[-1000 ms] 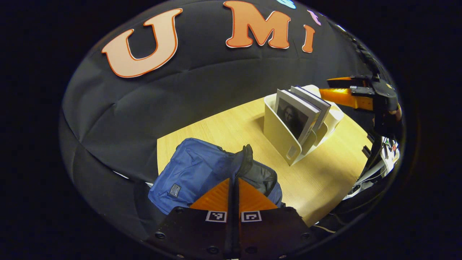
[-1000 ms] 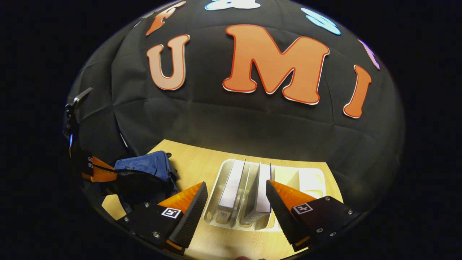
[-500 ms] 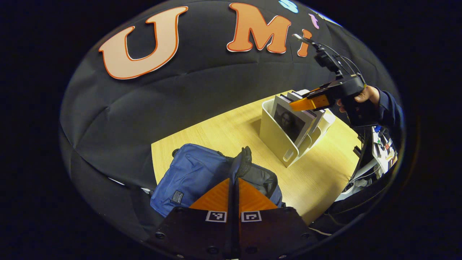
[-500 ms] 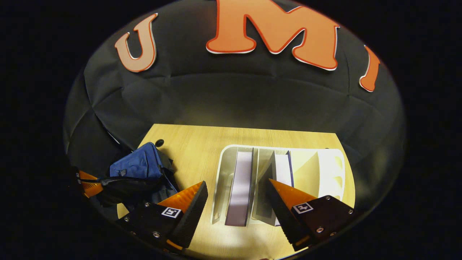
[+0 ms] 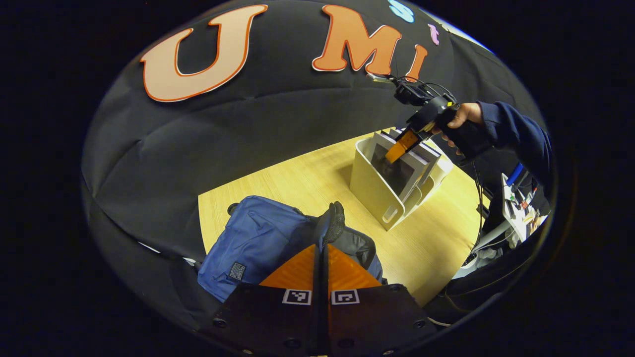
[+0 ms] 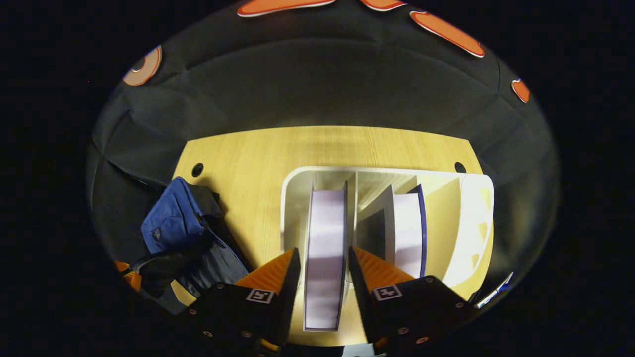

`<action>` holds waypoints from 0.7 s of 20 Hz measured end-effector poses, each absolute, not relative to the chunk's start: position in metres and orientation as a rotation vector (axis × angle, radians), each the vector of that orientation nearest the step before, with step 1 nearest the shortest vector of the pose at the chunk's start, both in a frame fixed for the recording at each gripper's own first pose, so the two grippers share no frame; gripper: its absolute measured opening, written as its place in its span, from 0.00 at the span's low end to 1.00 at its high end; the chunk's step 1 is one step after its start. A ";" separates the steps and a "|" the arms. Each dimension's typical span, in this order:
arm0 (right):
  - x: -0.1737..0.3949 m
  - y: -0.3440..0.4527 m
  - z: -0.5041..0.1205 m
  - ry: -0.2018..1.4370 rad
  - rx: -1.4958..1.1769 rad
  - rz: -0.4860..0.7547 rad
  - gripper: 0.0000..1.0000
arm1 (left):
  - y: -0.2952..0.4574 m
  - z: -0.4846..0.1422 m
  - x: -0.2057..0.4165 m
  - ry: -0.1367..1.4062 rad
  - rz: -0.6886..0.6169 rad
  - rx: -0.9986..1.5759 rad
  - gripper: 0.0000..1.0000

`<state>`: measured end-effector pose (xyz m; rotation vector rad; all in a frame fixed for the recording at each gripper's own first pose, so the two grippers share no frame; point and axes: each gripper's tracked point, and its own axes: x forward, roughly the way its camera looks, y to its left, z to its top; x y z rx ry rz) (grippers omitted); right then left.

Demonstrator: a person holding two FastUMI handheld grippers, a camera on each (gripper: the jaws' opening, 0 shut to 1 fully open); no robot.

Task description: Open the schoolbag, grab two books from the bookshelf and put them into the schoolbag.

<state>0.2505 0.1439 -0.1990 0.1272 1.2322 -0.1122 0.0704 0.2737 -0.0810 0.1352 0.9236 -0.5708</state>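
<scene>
The blue schoolbag (image 5: 253, 243) lies on the wooden table (image 5: 307, 183). My left gripper (image 5: 321, 245) is shut on its black zipper edge (image 5: 331, 225), holding the mouth up. The white bookshelf (image 5: 372, 193) holds two upright books (image 5: 399, 171). Farther off, a hand (image 5: 464, 116) holds the right gripper (image 5: 399, 144) down on their tops. In the right gripper view, my right gripper (image 6: 323, 252) is open and straddles the left book (image 6: 325, 233) with thin gaps on both sides. The second book (image 6: 407, 228) stands one slot to the right. The schoolbag (image 6: 171, 223) lies at the left.
Two round cable holes (image 6: 197, 169) (image 6: 460, 167) sit near the table's far edge. The shelf's right slots (image 6: 461, 218) hold nothing. Clutter and cables (image 5: 518, 208) lie beyond the table's right side. A dark blue sleeve (image 5: 516, 134) reaches in over the shelf.
The right gripper has tipped down onto the bookshelf and its fingers have narrowed around the left book. The left gripper keeps its hold on the bag's edge, nearly still.
</scene>
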 end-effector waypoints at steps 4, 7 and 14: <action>0.242 0.146 -0.201 1.321 0.127 -0.110 0.36 | 0.273 -0.082 0.068 0.926 -0.575 0.116 0.01; 0.238 0.147 -0.188 1.323 0.082 -0.105 0.33 | 0.273 -0.082 0.066 0.929 -0.575 0.107 0.01; 0.226 0.137 -0.110 1.222 0.091 -0.071 0.30 | 0.269 -0.081 0.060 0.933 -0.576 0.103 0.00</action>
